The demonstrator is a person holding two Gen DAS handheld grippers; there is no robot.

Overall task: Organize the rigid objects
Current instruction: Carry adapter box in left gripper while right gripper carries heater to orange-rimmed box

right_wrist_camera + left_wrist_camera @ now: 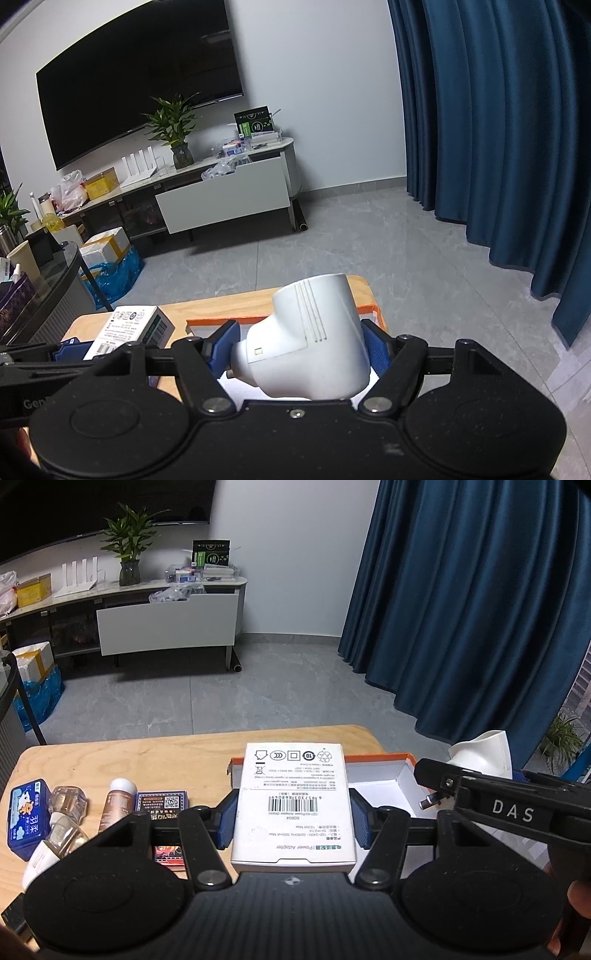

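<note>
To the left of the left gripper [293, 821], on the wooden surface [177, 757], sits a small crowd: one blue tin [27, 818], two clear glass bottles [68, 805], one brown tube with a white cap [117, 805], one white tube [38, 860] and two card packs, the purple one [162, 803] farther out and a red one [170, 854] half hidden under the gripper's arm. The left gripper itself pinches one white power adapter box [293, 808], label up, between its blue pads [227, 821], holding it above the surface. Just beyond and to the right of it lies one open orange box [384, 771] with a white interior. Right again, the right gripper [299, 350] clamps one white plug adapter [310, 339] above that orange box, metal prongs pointing left.
</note>
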